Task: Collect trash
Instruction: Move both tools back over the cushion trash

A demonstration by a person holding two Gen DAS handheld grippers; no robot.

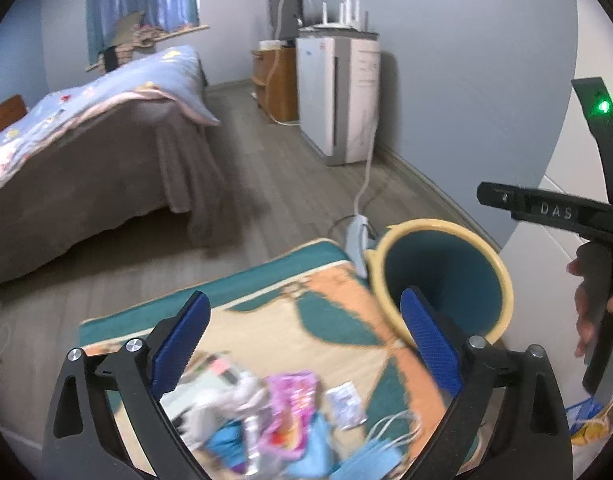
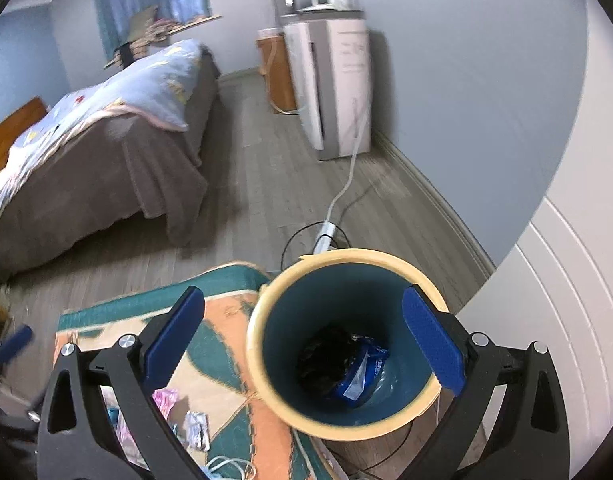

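Observation:
A teal bin with a cream rim (image 2: 262, 364) stands at the rug's right edge; it also shows in the left wrist view (image 1: 498, 272). Inside it lie a blue wrapper (image 2: 362, 376) and a dark object (image 2: 326, 360). My right gripper (image 2: 302, 344) is open and empty above the bin's mouth. My left gripper (image 1: 306, 344) is open and empty above a heap of trash on the rug: a pink wrapper (image 1: 290, 408), a silver packet (image 1: 346, 404), blue face masks (image 1: 370, 456) and white paper (image 1: 210, 400).
A patterned teal and orange rug (image 1: 326, 300) lies on the wood floor. A bed (image 1: 86, 152) is at the left. A white appliance (image 1: 338, 96) stands by the wall, with its cable and power strip (image 2: 324, 238) on the floor behind the bin.

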